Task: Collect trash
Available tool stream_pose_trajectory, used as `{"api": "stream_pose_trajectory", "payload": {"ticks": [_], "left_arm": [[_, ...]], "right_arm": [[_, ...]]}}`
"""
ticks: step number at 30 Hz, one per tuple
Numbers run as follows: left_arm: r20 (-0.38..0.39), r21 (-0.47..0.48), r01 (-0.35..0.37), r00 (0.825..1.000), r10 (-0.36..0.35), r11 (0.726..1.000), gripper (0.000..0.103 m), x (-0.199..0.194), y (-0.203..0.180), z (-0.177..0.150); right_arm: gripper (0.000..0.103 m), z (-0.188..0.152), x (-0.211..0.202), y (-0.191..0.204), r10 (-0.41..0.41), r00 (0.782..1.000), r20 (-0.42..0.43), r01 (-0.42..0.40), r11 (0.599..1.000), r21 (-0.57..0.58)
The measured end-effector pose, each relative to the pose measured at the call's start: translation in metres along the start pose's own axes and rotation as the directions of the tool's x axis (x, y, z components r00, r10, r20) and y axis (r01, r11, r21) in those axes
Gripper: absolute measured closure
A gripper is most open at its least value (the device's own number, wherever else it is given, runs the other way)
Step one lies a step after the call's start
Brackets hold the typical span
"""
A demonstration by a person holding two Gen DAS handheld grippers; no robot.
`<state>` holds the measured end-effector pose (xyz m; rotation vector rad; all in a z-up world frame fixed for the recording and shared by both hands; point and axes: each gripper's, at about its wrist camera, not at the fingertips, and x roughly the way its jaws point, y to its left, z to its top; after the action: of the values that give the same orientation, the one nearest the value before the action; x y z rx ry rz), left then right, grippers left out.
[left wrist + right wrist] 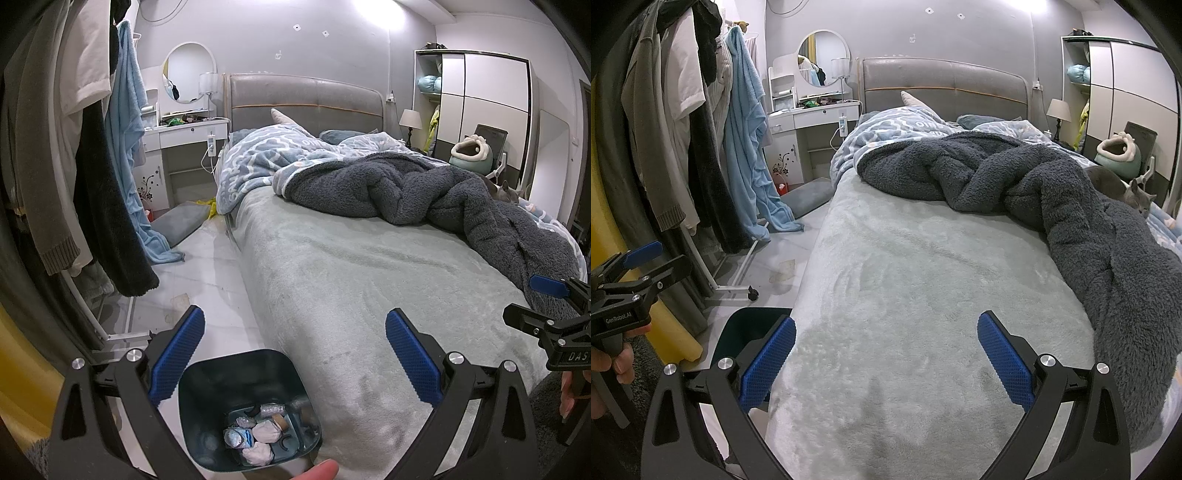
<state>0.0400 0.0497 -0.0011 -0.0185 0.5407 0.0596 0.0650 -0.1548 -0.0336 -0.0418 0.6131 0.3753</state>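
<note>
Trash [255, 435] already lies in the bin [207, 417]; bed [905, 295] looks clear; left gripper [294, 354] and right gripper [886, 358] both gape, holding nothing.

Bed [905, 295] under crumpled dark fleece blanket [1052, 192]; bin [243, 410] on floor [207, 258].

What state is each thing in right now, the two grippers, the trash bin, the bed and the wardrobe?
left gripper: open, holding nothing
right gripper: open, holding nothing
trash bin: upright on the floor beside the bed, lidless, crumpled trash at the bottom
bed: unmade
dark fleece blanket: bunched up
wardrobe: panel doors shut, side shelves open
cat: lying on the bed
</note>
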Motion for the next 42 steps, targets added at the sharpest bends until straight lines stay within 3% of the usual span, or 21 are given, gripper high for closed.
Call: {"api": "stream_pose_trajectory", "payload": {"ticks": [42], "left_arm": [[-0.005,-0.007,-0.007,1.0,0.007,1.0,0.003,0.0004,0.0004,-0.0036]], "right_arm": [[0.004,0.0011,-0.0008,0.0001,-0.001,1.0,-0.001,0.001,1.0,-0.005]]}}
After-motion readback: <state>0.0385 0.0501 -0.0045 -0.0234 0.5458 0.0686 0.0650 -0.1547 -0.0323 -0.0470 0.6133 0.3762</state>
